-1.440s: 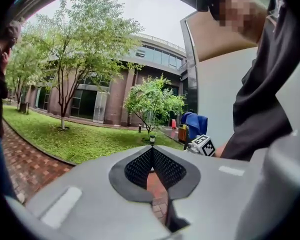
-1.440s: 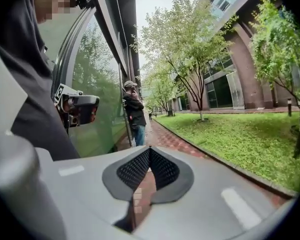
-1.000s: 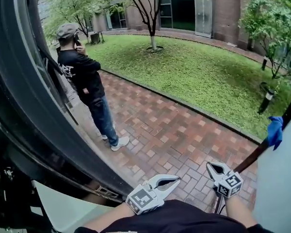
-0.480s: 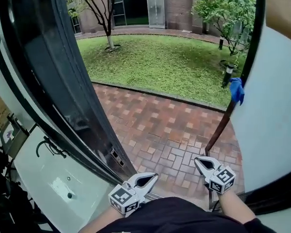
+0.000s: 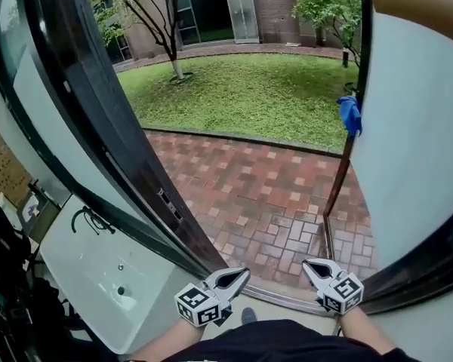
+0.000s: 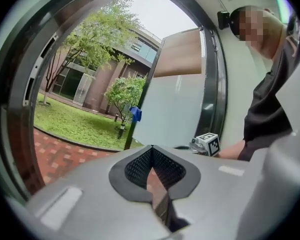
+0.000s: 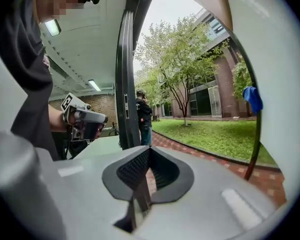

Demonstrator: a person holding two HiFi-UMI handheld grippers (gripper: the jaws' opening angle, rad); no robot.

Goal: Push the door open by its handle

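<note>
The door (image 5: pixel 415 164) stands wide open at the right. A dark bar (image 5: pixel 337 178), likely its handle, is untouched. The left gripper (image 5: pixel 244 273) and the right gripper (image 5: pixel 308 264) are fully closed and empty. Any further push is best made steadily on the bar, not on the panel.

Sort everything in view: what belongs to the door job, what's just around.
Job: left gripper, right gripper, both shut, empty; dark-framed door; frosted door.
Just around: blue cloth, lawn, tree, brick paving, standing person.
</note>
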